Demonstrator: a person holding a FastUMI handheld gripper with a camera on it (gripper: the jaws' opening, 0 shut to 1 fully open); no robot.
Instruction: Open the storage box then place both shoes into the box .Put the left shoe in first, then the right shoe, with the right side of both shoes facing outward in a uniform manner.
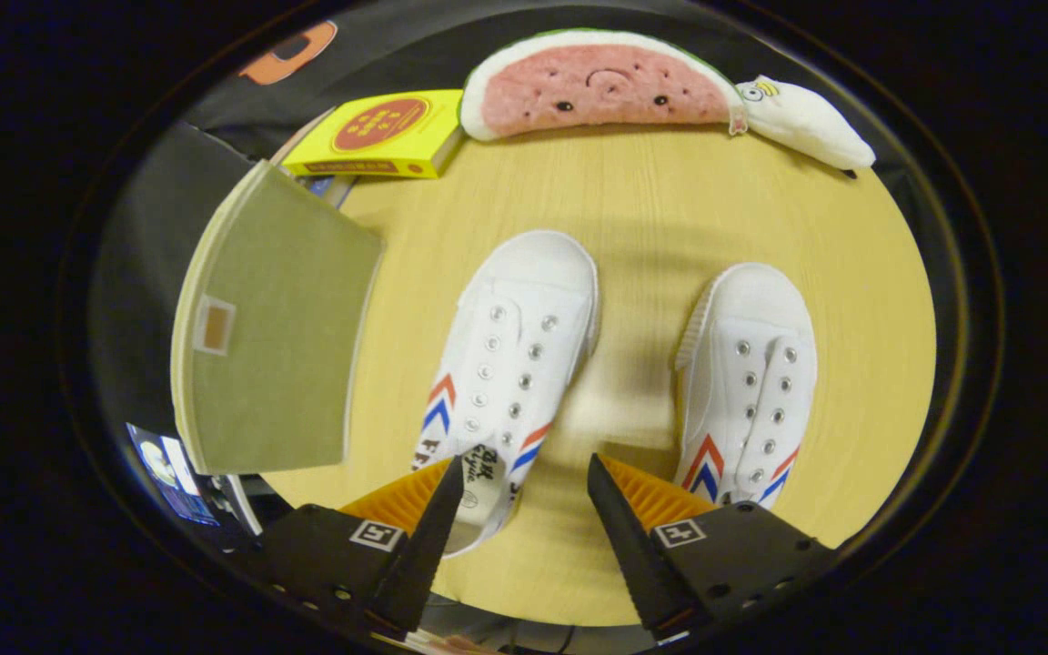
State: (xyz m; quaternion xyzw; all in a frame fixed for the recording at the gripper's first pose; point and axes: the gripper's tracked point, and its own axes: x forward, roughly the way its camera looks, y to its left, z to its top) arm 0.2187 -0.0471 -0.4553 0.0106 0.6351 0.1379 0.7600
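Gripper [524,482] is spread wide, nothing clamped; it is held above the near edge of the tabletop [660,200], looking down.

Two white shoes are seen just ahead of the fingers, toes pointing away, long axes roughly along the gripper's line of sight. Left shoe [510,364] has its heel end partly covered by the left finger; it is tilted slightly, toe leaning right. Right shoe [747,382] lies just beyond the right finger, heel partly hidden behind it. The bare gap between the shoes sits between the fingers, so neither shoe is lined up for a grasp.

Storage box [274,332] stands to the left of the left shoe, near it but apart. Its flap looks closed, judged from the flat greenish face with a small tab; box opening is judged the step pending.

Key relation: the box lies left and slightly ahead of the gripper, so a leftward shift is called for first.
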